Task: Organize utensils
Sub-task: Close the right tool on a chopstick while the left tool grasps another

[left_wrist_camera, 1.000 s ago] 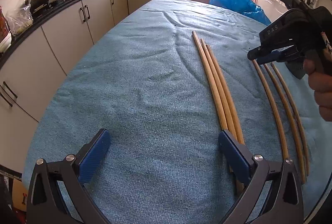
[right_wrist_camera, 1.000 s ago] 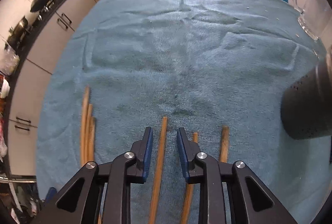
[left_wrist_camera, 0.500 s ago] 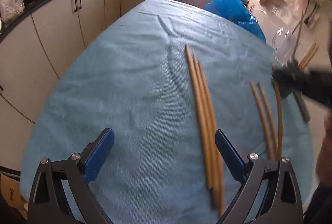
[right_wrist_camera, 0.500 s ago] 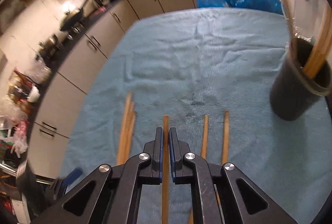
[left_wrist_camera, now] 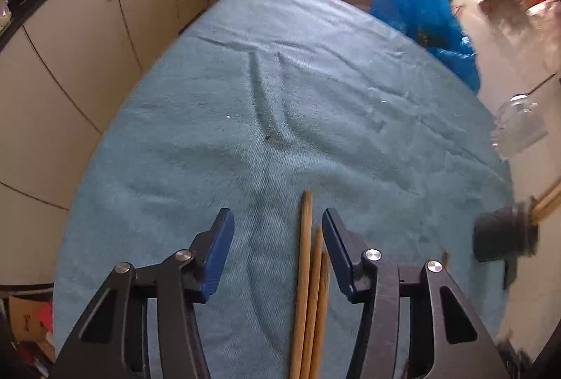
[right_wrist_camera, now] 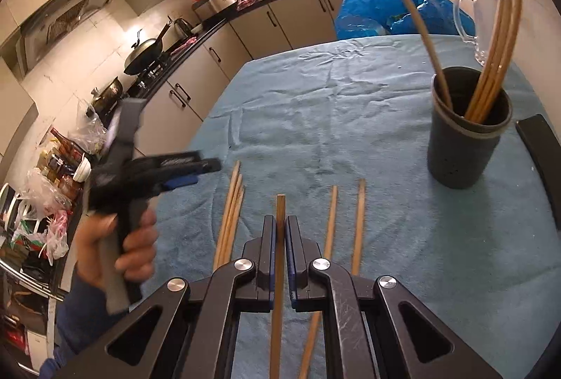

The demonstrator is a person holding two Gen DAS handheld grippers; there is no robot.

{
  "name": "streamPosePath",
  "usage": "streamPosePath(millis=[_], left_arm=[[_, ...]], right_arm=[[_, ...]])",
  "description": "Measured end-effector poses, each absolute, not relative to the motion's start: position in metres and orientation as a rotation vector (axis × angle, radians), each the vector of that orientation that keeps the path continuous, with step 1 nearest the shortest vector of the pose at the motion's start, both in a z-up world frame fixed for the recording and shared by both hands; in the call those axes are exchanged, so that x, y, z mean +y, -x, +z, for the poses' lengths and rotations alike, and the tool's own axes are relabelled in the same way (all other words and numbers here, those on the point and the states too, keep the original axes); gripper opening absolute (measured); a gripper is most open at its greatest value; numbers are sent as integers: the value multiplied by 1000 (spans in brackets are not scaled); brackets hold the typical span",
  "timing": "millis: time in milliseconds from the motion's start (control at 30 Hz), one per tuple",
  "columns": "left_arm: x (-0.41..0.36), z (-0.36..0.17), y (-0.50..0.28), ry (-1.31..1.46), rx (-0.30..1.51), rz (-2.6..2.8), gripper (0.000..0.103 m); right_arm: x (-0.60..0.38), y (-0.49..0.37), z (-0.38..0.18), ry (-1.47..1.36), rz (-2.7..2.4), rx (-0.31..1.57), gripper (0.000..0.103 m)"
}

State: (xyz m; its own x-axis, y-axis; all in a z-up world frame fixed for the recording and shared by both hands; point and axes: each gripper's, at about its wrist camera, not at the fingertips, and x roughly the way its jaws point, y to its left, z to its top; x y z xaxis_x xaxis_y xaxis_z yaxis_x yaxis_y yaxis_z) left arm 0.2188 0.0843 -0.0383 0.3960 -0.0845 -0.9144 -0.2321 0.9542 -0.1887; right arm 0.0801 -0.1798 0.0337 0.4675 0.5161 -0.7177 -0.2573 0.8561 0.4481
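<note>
Wooden chopstick point(right_wrist_camera: 278, 238) clamped lengthwise in right gripper point(right_wrist_camera: 279, 231), tip pointing away, left gripper point(left_wrist_camera: 277, 249) half-open, closing astride three chopsticks point(left_wrist_camera: 310, 291).

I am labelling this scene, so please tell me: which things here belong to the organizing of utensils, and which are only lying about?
Belong to the job:
- chopstick held in the right gripper
- three chopsticks between the left gripper's fingers
- two loose chopsticks
- dark holder cup

Lying about:
- glass jug
- blue bag
- wok

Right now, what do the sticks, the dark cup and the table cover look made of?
Sticks: bamboo or wood by the look, tan and matte.
Dark cup: probably plastic, dull grey, speckled; could be ceramic.
Table cover: woven cloth, like towelling, blue with ribbed texture and wrinkles.
</note>
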Motion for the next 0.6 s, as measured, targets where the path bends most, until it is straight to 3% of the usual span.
streamPosePath(millis=[100,233,300,600], left_arm=[[71,-46,-232,286,1186,84,47],[67,-57,-241,253,1211,123,30],[67,-56,-241,228,1197,145,26],[77,-56,-182,205,1191,119,23]], right_arm=[[-184,-78,34,-301,482,971,6],[-191,-79,33,-310,479,969,6],[-192,-78,33,-313,483,968,6],[-190,-77,32,-310,494,965,6]])
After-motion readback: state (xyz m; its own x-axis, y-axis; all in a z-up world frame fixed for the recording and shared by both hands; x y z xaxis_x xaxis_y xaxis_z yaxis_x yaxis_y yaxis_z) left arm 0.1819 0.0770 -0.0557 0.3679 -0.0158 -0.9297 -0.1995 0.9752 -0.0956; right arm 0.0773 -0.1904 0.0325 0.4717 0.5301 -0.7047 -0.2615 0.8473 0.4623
